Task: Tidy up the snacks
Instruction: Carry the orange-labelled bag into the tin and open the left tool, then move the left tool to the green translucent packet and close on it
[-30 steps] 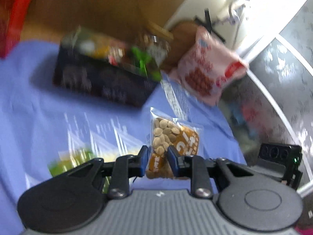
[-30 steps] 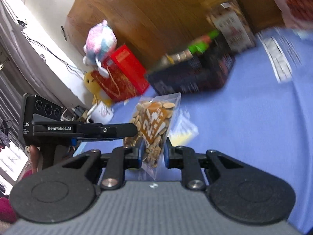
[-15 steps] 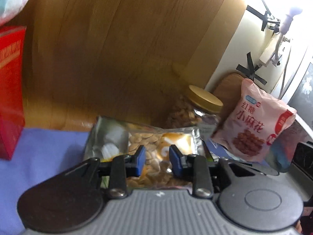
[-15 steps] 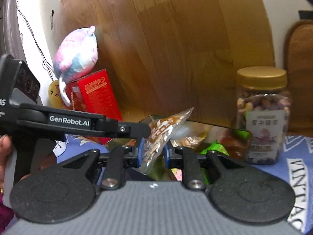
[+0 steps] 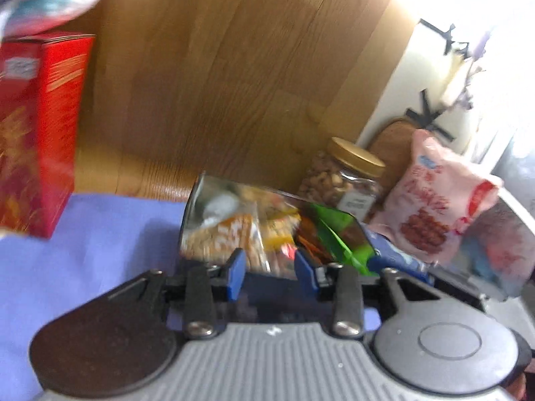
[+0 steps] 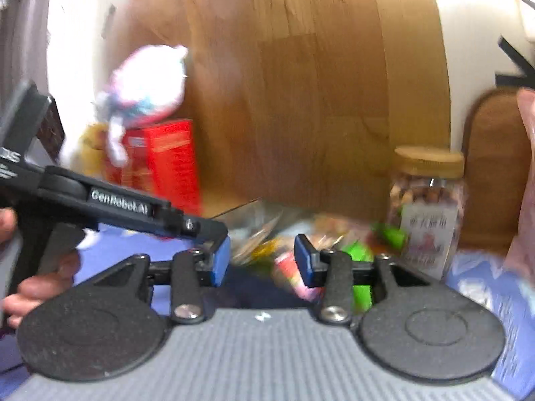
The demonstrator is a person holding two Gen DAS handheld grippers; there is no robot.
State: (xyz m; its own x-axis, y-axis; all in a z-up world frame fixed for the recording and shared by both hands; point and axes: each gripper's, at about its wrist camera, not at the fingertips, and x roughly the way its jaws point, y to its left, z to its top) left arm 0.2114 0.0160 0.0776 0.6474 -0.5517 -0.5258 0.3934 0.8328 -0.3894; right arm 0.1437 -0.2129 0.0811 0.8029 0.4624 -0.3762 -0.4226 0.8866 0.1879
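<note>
Step in hand, by my judgement: release of nut packet [image 5: 230, 234] into dark box [image 5: 277, 287]. Your left tool [image 5: 270, 272] and right tool [image 6: 262, 262]: jaws opening, nothing clamped. Packet lies inside box, at left end. Next: withdraw, fetch remaining snack. Count: one jar [image 5: 344, 180] behind box, one pink bag [image 5: 431, 204] right of box.
</note>
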